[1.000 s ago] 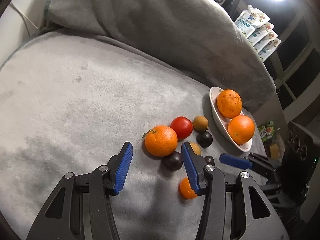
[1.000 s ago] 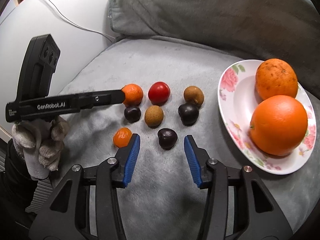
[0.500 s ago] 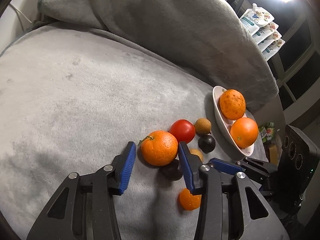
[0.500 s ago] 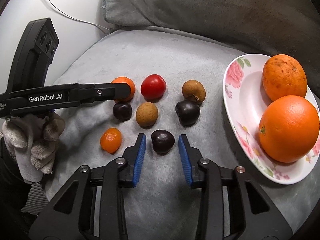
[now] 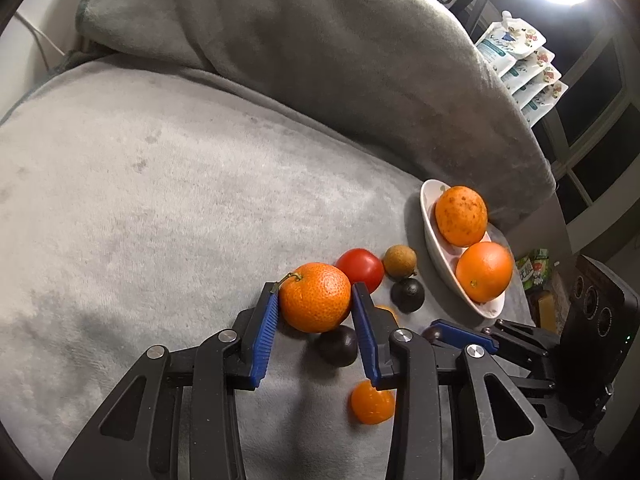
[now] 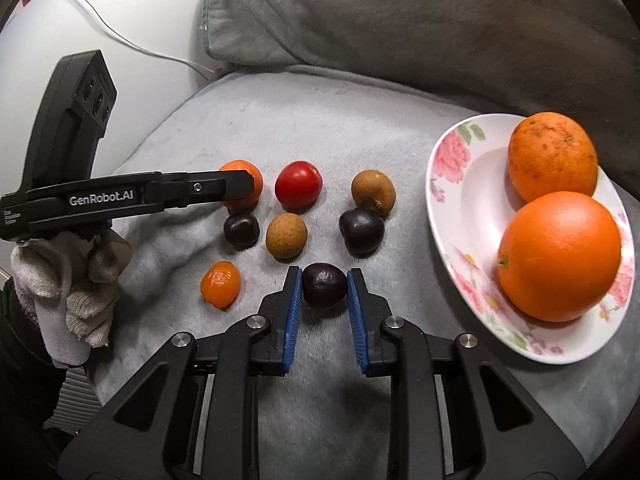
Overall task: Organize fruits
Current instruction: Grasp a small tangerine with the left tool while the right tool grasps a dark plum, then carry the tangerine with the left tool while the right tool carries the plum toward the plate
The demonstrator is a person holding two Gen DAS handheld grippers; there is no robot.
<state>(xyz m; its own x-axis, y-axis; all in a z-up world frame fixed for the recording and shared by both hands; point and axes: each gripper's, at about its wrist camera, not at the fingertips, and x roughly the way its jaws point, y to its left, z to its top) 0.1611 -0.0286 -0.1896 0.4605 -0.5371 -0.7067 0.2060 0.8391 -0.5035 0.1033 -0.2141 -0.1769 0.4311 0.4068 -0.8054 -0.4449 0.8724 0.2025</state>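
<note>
Closing around a mandarin (image 5: 315,297), the left gripper (image 5: 316,328); right gripper (image 6: 324,304) pinches a dark fruit (image 6: 323,285).

Grey plush blanket (image 6: 360,128) covers the seat, w/ a cushion (image 6: 400,12) draped at the back. On it, right side: floral plate (image 6: 452,168). Left of the plate, loose fruit in rough rows: mandarin (image 5: 315,297), tomato (image 6: 298,187), two brown longans (image 6: 373,192) (image 6: 286,235), three dark purple fruits (image 6: 361,231) (image 6: 241,230) (image 6: 323,285) (type unclear), small kumquat (image 6: 220,284) nearest.
</note>
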